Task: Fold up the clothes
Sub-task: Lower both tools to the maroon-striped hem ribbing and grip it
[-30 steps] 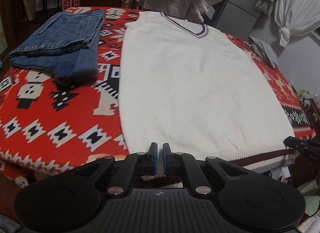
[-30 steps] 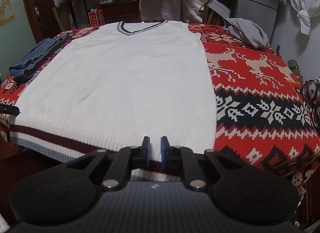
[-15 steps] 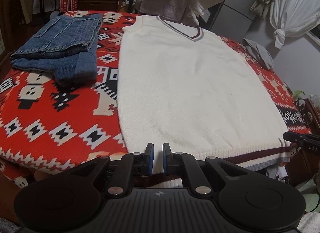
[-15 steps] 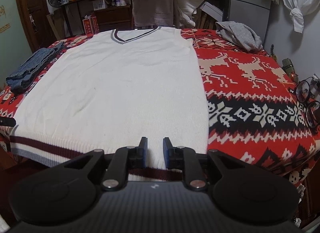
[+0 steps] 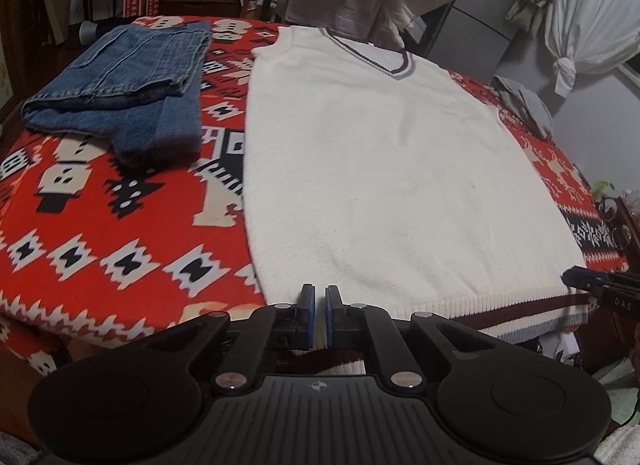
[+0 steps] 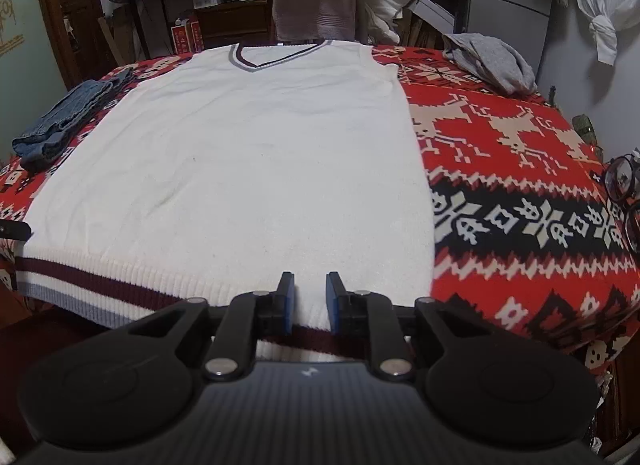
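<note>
The left hand-held gripper (image 5: pixel 319 315) sits nearly clenched, grasping nothing; the right hand-held gripper (image 6: pixel 310 303) is parted, empty, over the hem. The white vest (image 6: pixel 248 153) lies flat on the bench (image 6: pixel 520 201), unfolded. Next, probably: pinch both hem corners.

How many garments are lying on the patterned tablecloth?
3: a white vest spread flat in the middle, folded jeans to its left, a crumpled grey garment at the far right. Others may lie out of view.
</note>
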